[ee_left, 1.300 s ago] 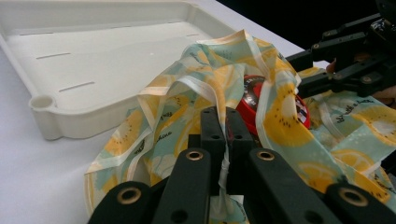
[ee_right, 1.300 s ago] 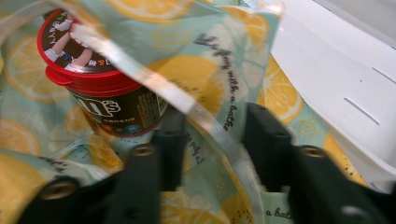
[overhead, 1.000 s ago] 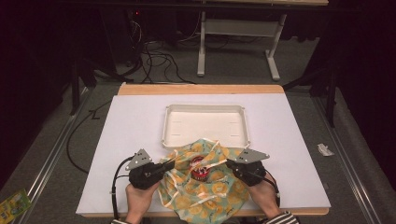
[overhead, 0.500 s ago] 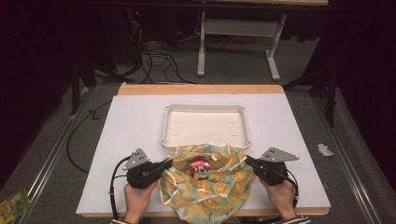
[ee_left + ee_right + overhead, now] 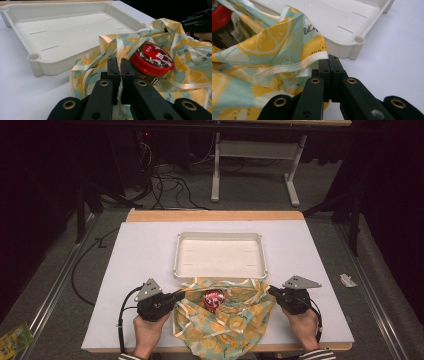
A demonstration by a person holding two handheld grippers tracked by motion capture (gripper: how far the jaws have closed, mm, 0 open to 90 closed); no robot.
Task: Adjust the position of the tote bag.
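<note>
High view: thin lemon-print plastic bag, teal and yellow (image 5: 225, 317), lies at the table's near edge, mouth toward the shallow white rectangular plastic tray (image 5: 220, 254) and touching its near rim. A round red-lidded candy tub (image 5: 214, 298) sits in the bag's mouth. Left gripper (image 5: 181, 295) pinches the bag's left rim, right gripper (image 5: 271, 291) the right rim; the mouth is stretched between them, across the table. Both hands are low, forearms coming in from the near edge, jaws pointing inward at each other.

Left gripper view: jaws clamped on the bag's white-edged hem (image 5: 120, 82); tub (image 5: 150, 62) just beyond and to the right, tilted.

Right gripper view: jaws clenched on the hem (image 5: 319, 57); tray corner (image 5: 358, 40) close behind. The tub lies nearer the left gripper.
</note>
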